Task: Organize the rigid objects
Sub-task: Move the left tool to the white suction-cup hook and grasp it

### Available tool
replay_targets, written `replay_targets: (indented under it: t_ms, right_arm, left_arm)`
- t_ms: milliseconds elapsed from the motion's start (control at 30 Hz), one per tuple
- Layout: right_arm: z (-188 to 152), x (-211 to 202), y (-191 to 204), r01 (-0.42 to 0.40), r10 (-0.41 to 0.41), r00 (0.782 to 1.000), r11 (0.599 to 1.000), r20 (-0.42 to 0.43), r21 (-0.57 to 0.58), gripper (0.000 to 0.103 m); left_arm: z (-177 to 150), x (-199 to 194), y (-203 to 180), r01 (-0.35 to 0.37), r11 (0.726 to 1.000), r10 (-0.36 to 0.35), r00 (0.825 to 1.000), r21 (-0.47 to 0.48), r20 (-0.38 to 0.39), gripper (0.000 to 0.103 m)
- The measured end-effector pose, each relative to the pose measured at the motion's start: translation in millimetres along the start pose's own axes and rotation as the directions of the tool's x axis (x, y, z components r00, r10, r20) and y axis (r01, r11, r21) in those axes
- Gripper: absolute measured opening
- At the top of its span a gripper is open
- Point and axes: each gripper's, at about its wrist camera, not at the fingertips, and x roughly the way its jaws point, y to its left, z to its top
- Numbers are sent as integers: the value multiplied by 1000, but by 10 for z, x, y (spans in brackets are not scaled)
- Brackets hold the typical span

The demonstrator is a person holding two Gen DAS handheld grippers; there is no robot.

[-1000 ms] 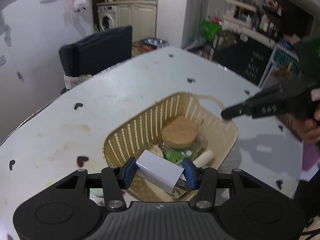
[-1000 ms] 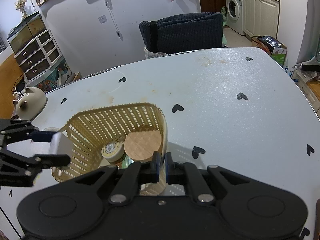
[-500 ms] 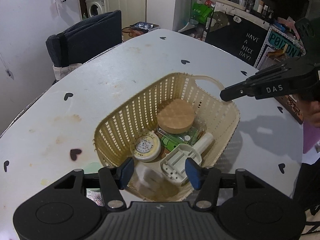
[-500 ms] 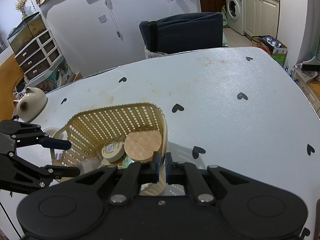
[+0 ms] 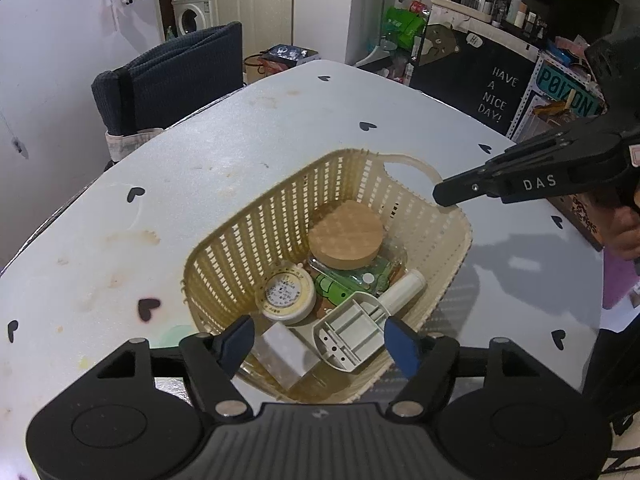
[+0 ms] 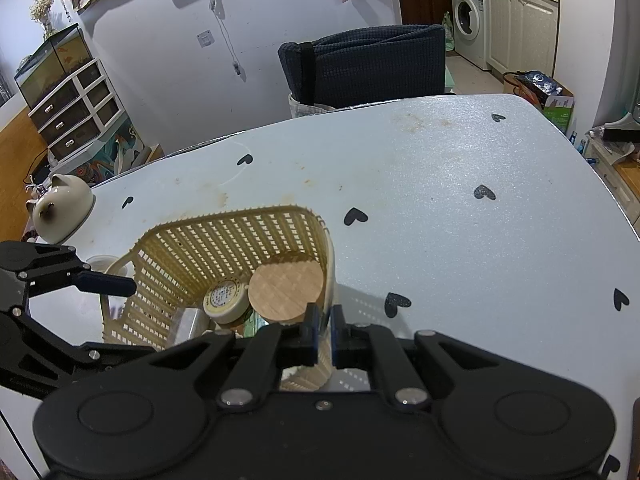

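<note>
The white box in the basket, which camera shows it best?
The left wrist view: the white box lies in full sight at the basket's near end. In the right wrist view only a blurred pale corner shows through the basket wall.

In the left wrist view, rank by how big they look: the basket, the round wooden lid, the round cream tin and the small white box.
1. basket
2. wooden lid
3. cream tin and white box: look alike, and the box lies nearer the camera, so unranked.

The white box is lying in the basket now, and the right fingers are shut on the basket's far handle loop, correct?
Not quite: the right gripper is shut on the basket side wall, not the handle loop, per the right wrist view. The white box does lie inside.
</note>
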Motion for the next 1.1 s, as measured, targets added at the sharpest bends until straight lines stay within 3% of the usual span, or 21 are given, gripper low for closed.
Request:
replay_targets:
  t_ms: [167, 467, 633, 767, 933, 1100]
  right_arm:
    - [0, 0, -1, -1, 1, 1000, 1000, 0, 1, 6]
    - [0, 0, -1, 0, 0, 1000, 1000, 0, 1, 6]
    - [-1, 0, -1, -1, 1, 1000, 1000, 0, 1, 6]
    - [0, 0, -2, -1, 1, 1000, 1000, 0, 1, 6]
    - [0, 0, -3, -1, 1, 1000, 1000, 0, 1, 6]
    - [1, -4, 1, 0, 0, 1000, 1000, -1, 0, 6]
  left_arm:
    - [5, -42, 10, 7, 1000, -7, 1000, -16, 15, 85]
    - [31, -129, 5, 8, 999, -5, 998, -48, 57, 94]
    - [49, -223, 8, -22, 997, 28, 995, -70, 92, 102]
    - [15, -256, 94, -57, 992, 70, 992, -115, 109, 103]
    - [-110, -312, 318, -114, 966, 148, 980, -233, 132, 103]
    - [-285, -356, 581, -209, 908, 270, 955, -364, 126, 103]
